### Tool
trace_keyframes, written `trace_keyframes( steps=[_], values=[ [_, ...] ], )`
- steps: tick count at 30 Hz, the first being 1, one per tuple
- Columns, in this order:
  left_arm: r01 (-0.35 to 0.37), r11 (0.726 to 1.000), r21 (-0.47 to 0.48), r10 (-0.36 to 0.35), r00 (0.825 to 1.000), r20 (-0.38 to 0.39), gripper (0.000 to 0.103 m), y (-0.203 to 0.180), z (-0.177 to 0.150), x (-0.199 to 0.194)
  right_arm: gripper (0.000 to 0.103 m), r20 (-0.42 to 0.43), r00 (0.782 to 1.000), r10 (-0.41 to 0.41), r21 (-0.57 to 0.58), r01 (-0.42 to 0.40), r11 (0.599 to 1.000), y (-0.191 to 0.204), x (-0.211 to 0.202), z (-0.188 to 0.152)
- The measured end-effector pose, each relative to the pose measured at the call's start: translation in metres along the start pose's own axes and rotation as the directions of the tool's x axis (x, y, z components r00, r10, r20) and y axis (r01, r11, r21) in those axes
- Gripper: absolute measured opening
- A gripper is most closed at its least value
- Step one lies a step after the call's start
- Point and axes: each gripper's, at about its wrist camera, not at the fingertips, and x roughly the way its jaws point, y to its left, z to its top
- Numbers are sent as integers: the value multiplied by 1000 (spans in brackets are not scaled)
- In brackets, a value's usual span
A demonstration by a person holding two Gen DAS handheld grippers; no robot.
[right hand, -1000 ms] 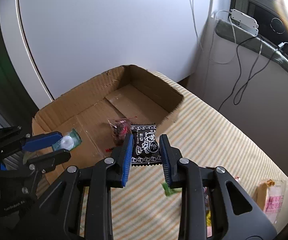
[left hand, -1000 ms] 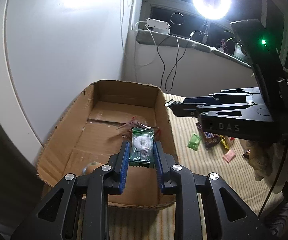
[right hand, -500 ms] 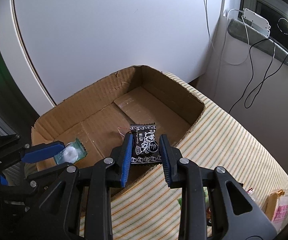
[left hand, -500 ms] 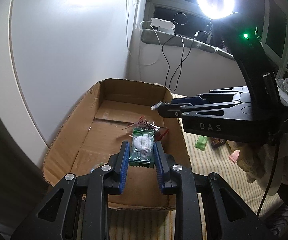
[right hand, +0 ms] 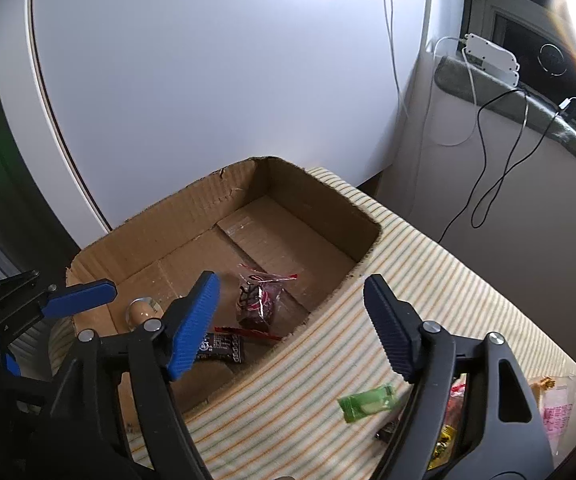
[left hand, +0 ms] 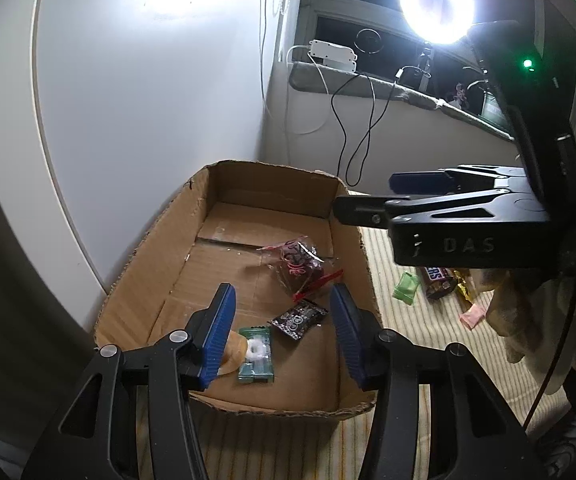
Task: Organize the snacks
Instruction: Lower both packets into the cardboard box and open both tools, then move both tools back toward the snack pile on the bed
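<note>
- Both claws have just let go. The left claw [left hand: 280, 336] now stands spread wide over the near end of the cardboard box [left hand: 160, 248]. The green mint packet [left hand: 256, 356] it was pinching a moment ago lies flat on the box floor, close to the near wall.
- The right claw [right hand: 291, 324] is spread too, hanging over the box's right wall. Its black packet [left hand: 299, 319] has dropped inside and rests just beside the mint.
- That makes two more snacks in the box, joining the dark red wrapped sweet [left hand: 295, 266] near the middle of the floor. I judge the sorting to be partly done.
- More snacks wait on the striped tabletop [right hand: 427, 280], beyond the box's right wall: a green packet [right hand: 367, 402], a chocolate bar [left hand: 435, 280], a pink one [left hand: 471, 316].
- A pale rounded thing [right hand: 140, 310] sits in the box's near left corner, half behind the left claw's pad. I cannot tell what it is.
- The right claw's arms cover part of the loose pile, so I can't count them.
</note>
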Motion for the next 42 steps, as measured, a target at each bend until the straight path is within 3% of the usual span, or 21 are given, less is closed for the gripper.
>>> trace_keyframes(
  steps=[8, 22, 36, 42],
  values=[
    [15, 1000, 9, -15, 1000, 11, 48, -12, 1, -7, 77, 7, 1000, -16, 25, 16, 1000, -17, -25, -8],
    [95, 995, 45, -95, 995, 4, 48, -57, 0, -4, 78, -36, 995, -89, 141, 93, 986, -101, -70, -46],
    [206, 977, 61, -203, 978, -55, 48, -110, 2, 21, 77, -84, 993, -79, 236, 97, 967, -157, -78, -85],
    [243, 969, 45, -238, 967, -94, 41, -123, 3, 43, 58, -119, 992, -36, 251, 65, 966, -168, -65, -95]
  ],
)
